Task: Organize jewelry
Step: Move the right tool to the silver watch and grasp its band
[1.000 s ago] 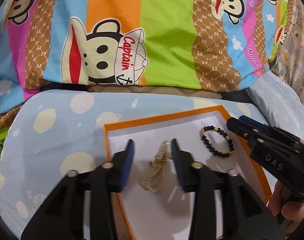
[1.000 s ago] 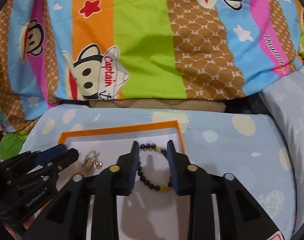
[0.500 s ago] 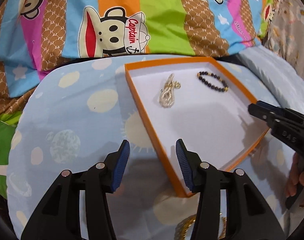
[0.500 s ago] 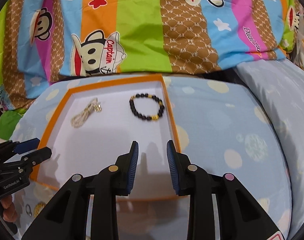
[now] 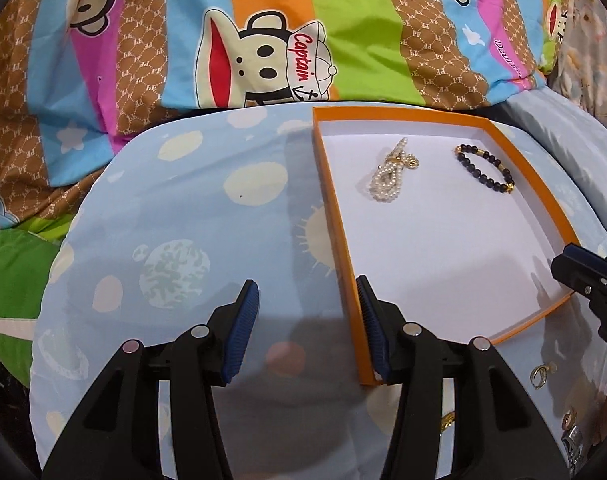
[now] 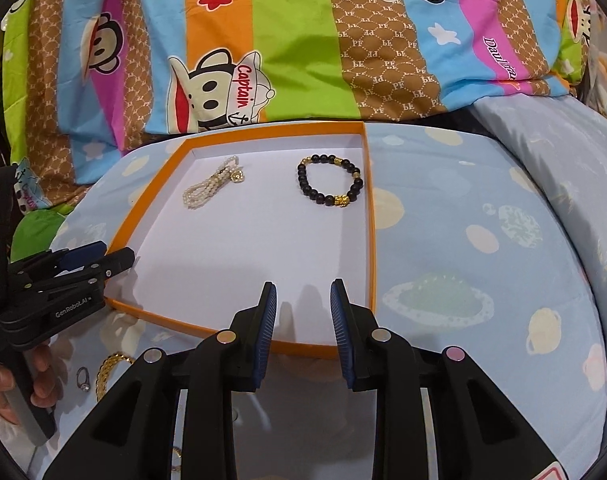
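Note:
An orange-rimmed tray point(image 5: 335, 216) point(image 6: 371, 216) with a white floor lies on a light blue pillow. At its far end rest a pearl bracelet point(image 5: 389, 176) point(image 6: 207, 192) and a black bead bracelet with gold beads point(image 5: 485, 170) point(image 6: 329, 182). My left gripper point(image 5: 305, 284) point(image 6: 115, 254) hovers open and empty over the tray's near left corner. Also open and empty, my right gripper point(image 6: 302, 286) point(image 5: 571, 264) hangs above the tray's near edge. Loose on the pillow in front of the tray are a gold chain point(image 6: 107, 372) and rings point(image 5: 539, 374) point(image 6: 82, 378).
A bright striped cartoon-monkey quilt point(image 5: 263, 40) rises behind the pillow. A second pale blue pillow point(image 6: 563, 160) lies at the right. A hand point(image 6: 7, 384) grips the left tool's handle. More small gold pieces point(image 5: 447, 420) sit near the frame's bottom.
Both grippers have drawn back from the far end of the tray to its near edge. The pearl and black bracelets stay lying in the tray. The left jaws stand slightly wider.

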Motion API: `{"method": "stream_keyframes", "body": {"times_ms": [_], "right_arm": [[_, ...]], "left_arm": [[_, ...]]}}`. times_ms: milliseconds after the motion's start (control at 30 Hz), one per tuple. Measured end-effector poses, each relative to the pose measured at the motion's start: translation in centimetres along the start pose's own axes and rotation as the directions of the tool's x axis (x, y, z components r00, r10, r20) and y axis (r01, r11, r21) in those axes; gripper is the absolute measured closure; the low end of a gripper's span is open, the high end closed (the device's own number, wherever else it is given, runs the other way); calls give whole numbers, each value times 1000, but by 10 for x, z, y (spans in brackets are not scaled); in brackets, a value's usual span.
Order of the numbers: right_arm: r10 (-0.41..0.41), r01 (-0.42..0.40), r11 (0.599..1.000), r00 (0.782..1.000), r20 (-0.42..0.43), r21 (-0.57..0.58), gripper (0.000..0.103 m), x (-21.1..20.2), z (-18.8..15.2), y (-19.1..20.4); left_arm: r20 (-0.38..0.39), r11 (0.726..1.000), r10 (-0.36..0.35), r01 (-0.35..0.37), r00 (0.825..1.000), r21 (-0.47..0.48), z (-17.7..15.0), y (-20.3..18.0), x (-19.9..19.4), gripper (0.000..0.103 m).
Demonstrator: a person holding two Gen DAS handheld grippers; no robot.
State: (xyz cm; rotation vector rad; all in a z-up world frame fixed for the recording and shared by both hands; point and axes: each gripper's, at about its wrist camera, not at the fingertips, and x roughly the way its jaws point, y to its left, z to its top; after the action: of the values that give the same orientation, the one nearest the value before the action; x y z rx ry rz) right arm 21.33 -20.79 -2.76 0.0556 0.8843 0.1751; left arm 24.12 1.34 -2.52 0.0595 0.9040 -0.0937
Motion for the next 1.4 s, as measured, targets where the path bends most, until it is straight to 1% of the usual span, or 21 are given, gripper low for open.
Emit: {"method": "stream_keyframes", "body": {"times_ms": [133, 200, 300, 333, 400, 433, 467, 500, 567, 600, 700, 833, 1000, 1067, 1100, 1167, 1300, 1400], "right_arm": [[16, -16, 1000, 1000, 1, 15, 77, -3, 0, -2], [25, -26, 999, 1000, 15, 36, 77, -11, 0, -5], [20, -23, 998, 998, 55, 50, 74, -34, -4, -8], [14, -17, 999, 998, 66, 51, 74, -42, -8, -9], [11, -17, 998, 996, 88, 62, 70, -61, -21, -12], [9, -15, 997, 995, 95, 70, 68, -69, -28, -13], [6, -14, 997, 995, 99, 80, 64, -76, -36, -15], [4, -13, 996, 995, 98, 91, 62, -83, -48, -17], [5, -14, 995, 996, 88, 100, 62, -92, -68, -19], [4, -12, 995, 997, 79, 100, 62, -97, -82, -18], [-3, -2, 995, 999, 53, 98, 62, -103, -109, -15], [23, -25, 996, 999, 23, 90, 61, -107, -134, -6], [54, -57, 995, 998, 30, 80, 61, -108, -142, 7], [49, -51, 996, 999, 23, 73, 61, -107, -143, 10], [51, -53, 996, 998, 24, 71, 61, -106, -143, 11], [47, -47, 996, 999, 10, 71, 61, -103, -142, 12], [43, -43, 996, 999, -1, 81, 61, -100, -141, 9], [32, -31, 996, 999, -6, 81, 63, -99, -141, 9]], "left_arm": [[8, 1000, -7, 7, 1000, -20, 0, 3, -3, 55], [11, 999, -27, 27, 1000, -41, -1, 5, -7, 55], [34, 997, -49, 51, 998, -61, -5, 8, -24, 54], [55, 997, -52, 56, 997, -60, -8, 10, -36, 53], [82, 996, -52, 58, 995, -63, -15, 12, -52, 48], [98, 995, -59, 66, 993, -71, -21, 14, -62, 44], [104, 994, -68, 77, 992, -77, -27, 16, -69, 42], [108, 992, -79, 88, 991, -85, -36, 18, -78, 41], [104, 991, -85, 95, 991, -92, -50, 20, -86, 41], [102, 991, -85, 95, 991, -96, -58, 20, -89, 41], [92, 990, -74, 84, 993, -111, -83, 19, -96, 41], [82, 987, -81, 91, 993, -130, -108, 15, -103, 41], [71, 981, -114, 124, 991, -148, -125, 8, -109, 41], [75, 976, -137, 147, 988, -158, -129, 5, -112, 36], [77, 976, -140, 150, 987, -159, -131, 4, -113, 35], [86, 977, -149, 160, 985, -144, -134, -2, -117, 35], [100, 985, -142, 151, 985, -84, -135, -17, -121, 34], [93, 983, -162, 169, 982, -75, -135, -20, -120, 32]]}}
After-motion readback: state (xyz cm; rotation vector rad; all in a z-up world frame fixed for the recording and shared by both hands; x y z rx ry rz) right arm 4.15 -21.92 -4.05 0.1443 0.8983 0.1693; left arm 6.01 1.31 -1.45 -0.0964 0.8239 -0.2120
